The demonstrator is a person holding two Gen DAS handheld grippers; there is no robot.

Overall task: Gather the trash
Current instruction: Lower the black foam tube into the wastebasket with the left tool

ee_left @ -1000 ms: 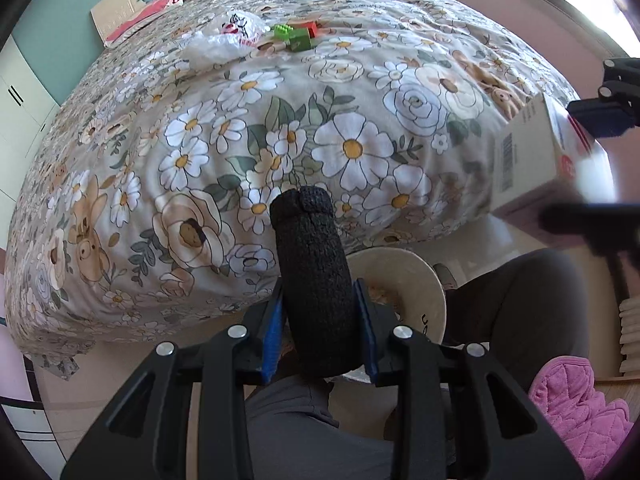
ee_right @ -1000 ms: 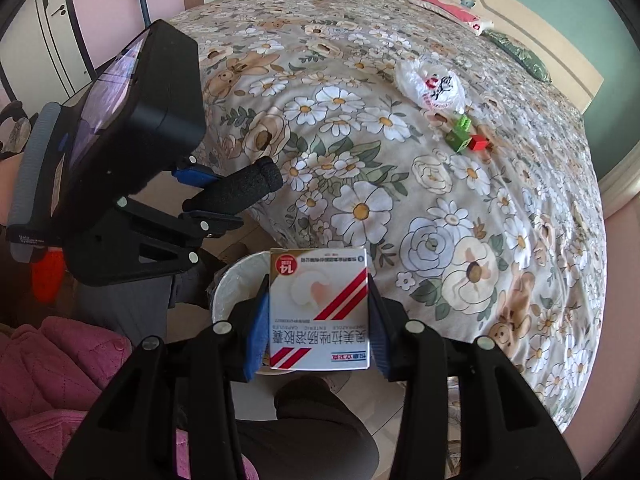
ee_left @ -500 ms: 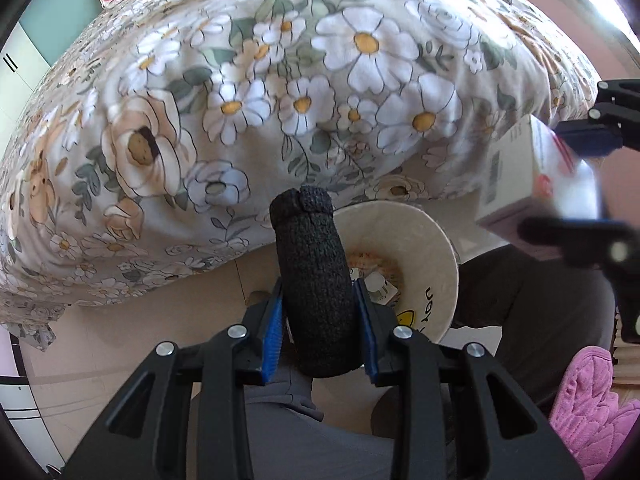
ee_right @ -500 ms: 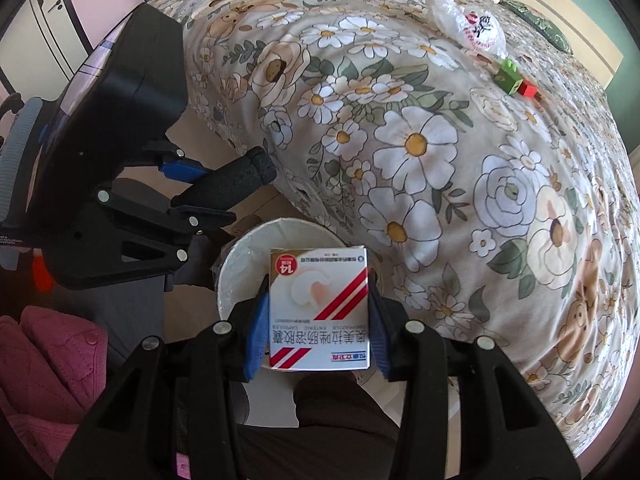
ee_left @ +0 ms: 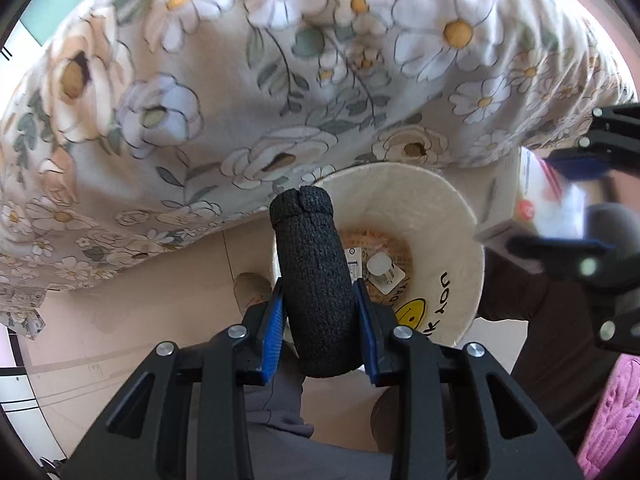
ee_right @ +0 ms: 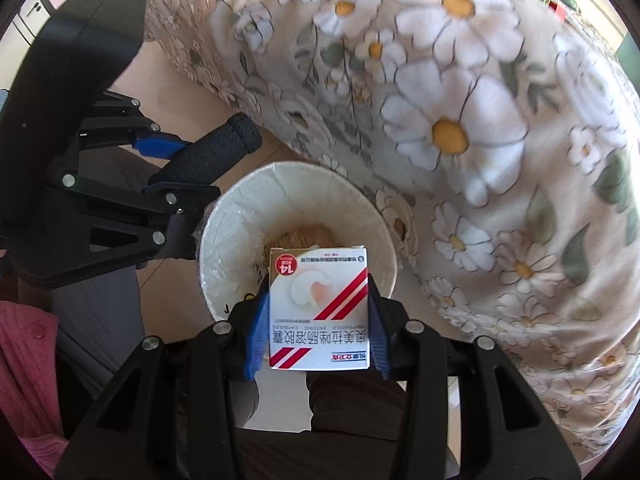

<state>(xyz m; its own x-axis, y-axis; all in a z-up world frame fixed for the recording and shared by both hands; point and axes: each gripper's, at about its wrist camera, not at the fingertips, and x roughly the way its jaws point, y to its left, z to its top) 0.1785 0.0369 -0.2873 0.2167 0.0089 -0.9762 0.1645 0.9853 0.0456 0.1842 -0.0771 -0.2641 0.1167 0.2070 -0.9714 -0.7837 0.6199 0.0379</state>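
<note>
Both your grippers loaded, hovering at the bin beside the bed.

Flowered bedspread fills the top of both views, draping down next to the white round bin, which stands on the beige floor and holds a few scraps of rubbish at the bottom. Your left gripper is clamped on a black foam tube, tube sticking forward over the bin's near rim. Your right gripper pinches a white-and-red medicine box by its two sides, box over the bin opening, print upside down toward the camera. Pink quilted fabric at the lower edge. Left view is motion-blurred.
</note>
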